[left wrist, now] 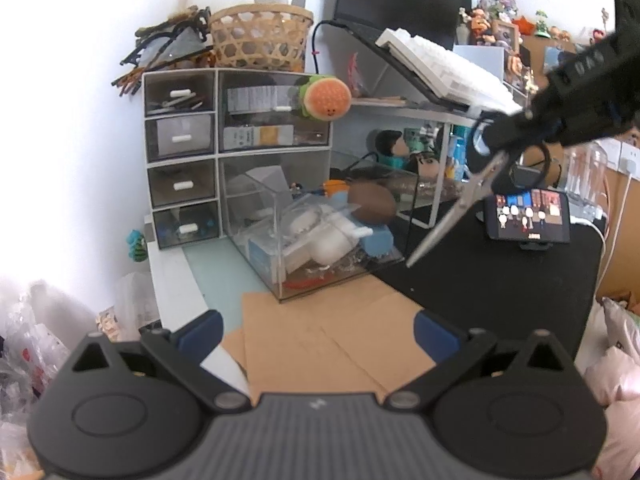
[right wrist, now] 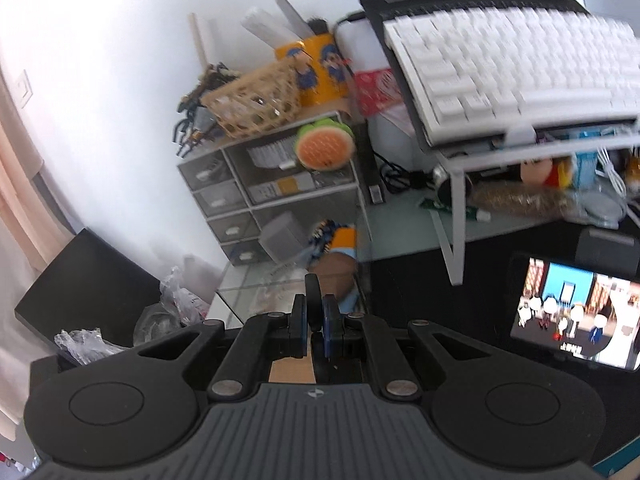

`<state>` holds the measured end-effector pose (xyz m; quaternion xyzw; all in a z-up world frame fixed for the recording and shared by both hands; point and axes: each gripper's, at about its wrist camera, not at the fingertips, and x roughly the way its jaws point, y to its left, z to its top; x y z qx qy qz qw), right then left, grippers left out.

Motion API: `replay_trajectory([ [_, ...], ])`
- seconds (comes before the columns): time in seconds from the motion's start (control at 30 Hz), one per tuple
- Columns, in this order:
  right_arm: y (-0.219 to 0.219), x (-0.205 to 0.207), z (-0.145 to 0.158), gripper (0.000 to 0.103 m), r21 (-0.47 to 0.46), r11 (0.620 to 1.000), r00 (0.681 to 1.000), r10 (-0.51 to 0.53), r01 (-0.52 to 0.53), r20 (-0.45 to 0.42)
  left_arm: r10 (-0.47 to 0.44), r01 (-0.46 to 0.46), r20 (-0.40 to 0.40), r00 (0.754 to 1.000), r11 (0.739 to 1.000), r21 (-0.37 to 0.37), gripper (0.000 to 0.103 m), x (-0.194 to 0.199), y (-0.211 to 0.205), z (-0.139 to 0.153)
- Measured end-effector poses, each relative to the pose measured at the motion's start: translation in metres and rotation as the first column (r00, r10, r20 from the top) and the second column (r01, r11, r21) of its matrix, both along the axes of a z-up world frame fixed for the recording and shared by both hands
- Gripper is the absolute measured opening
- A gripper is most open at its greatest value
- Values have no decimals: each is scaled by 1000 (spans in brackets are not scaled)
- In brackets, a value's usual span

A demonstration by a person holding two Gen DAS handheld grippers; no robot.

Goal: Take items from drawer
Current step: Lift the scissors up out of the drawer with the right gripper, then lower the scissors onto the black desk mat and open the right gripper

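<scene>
Far left of the tabletop, against the wall: drawer unit (left wrist: 236, 152), small drawers shut. Its big clear drawer (left wrist: 316, 236) is pulled out toward the front edge, still crammed: white box-like packs, a brown round thing (left wrist: 372, 202), blue bits, all jumbled and touching. Burger plush (left wrist: 326, 98) hangs at the unit's top right corner, wicker basket (left wrist: 260, 36) on top.

Left gripper (left wrist: 316, 330) is wide apart and empty, hovering over the cardboard sheet (left wrist: 320, 344) at the front edge, just short of the drawer.

Moving right: scissors (left wrist: 460, 204) are already out of the drawer, held in the air above the black mat (left wrist: 480, 280), tip pointing down-left, near the drawer's right corner but apart from it. Right gripper (right wrist: 315, 320) is clamped on the black handle loop; the right wrist view shows the pads pinching a thin black ring. Blades look closed.

Handling guess: scissors are stiff, metal, moderately light, pointed tip, so a scratch risk for the clear drawer wall. A hold on one loop only lets them swing or pivot; a pinch nearer the pivot screw would be steadier. Blades are smooth and slippery, so a poor place to grab.

Far right: phone (left wrist: 528, 216) playing a cartoon on a stand, white keyboard (left wrist: 444, 68) on the riser above. Step looks like setting the scissors down, cardboard or mat likely.
</scene>
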<state>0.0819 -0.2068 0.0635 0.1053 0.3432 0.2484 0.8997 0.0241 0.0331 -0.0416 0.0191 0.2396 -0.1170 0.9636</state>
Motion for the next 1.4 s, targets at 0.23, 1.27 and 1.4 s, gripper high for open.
replay_trajectory([
  [0.23, -13, 6, -24, 8, 36, 999, 999, -14, 15, -31, 3, -3, -13, 1000, 1000, 6, 103, 2, -1, -1],
  [1.27, -76, 15, -93, 47, 13, 997, 991, -74, 76, -112, 3, 0, -32, 999, 997, 77, 103, 4, -12, -1],
  [1.4, -77, 9, -91, 53, 17, 998, 994, -62, 64, -91, 22, -21, -33, 999, 999, 27, 103, 4, -5, -1],
])
